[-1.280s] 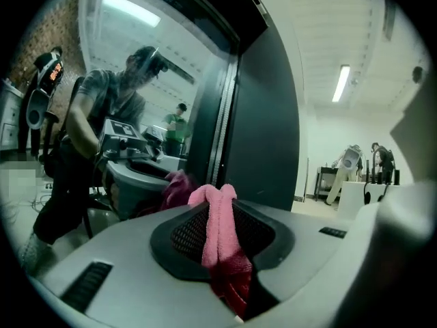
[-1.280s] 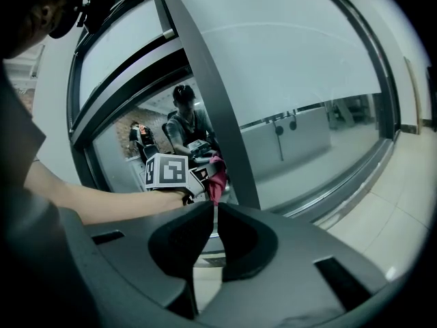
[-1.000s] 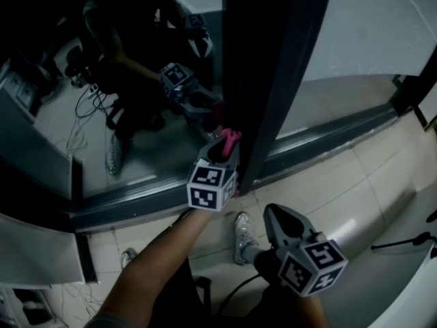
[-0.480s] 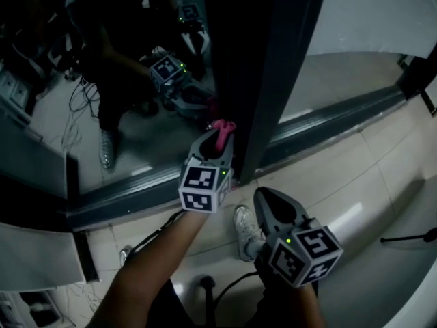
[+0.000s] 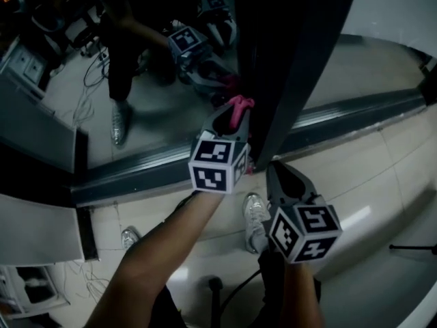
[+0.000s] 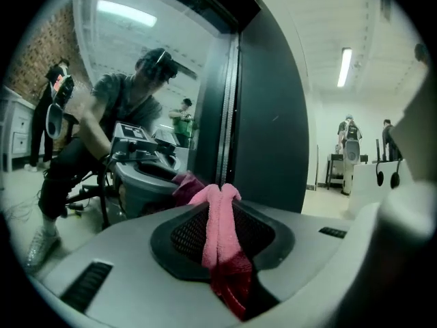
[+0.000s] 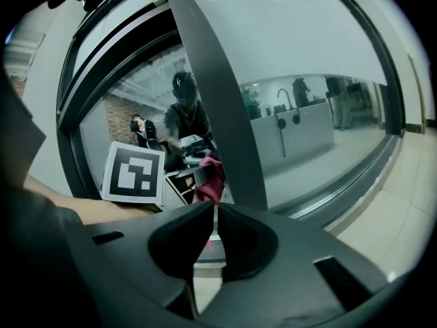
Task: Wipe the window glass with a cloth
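Pinching a soft pink terry cloth [image 6: 220, 224] right now is the left hand-held gripper [image 5: 235, 111]; its jaws are clamped on the bunched middle of the cloth, with a fold poking out past the tips and a darker wad tucked back in the throat; that fold sits low on the reflective window glass [image 5: 147, 132], just beside the dark upright window frame [image 5: 290, 60] and a bit above the grey sill [image 5: 136, 173]; it seems to meet its own reflection, so I'd guess it's touching, but can't swear to it; the right hand-held gripper [image 7: 213, 214] hangs lower and nearer the person, jaws pressed together with nothing in them, pointed at the frame.

Handling-wise, my read: the cloth is light and floppy with 0 stiffness, so it'll squash and drag rather than push back; a mid-bunch grip like this looks right, since an edge grip would let it flap; the glass is hard and slick, so gentle steady pressure should do; only 1 small fold does the wiping, so each pass likely covers a narrow strip.
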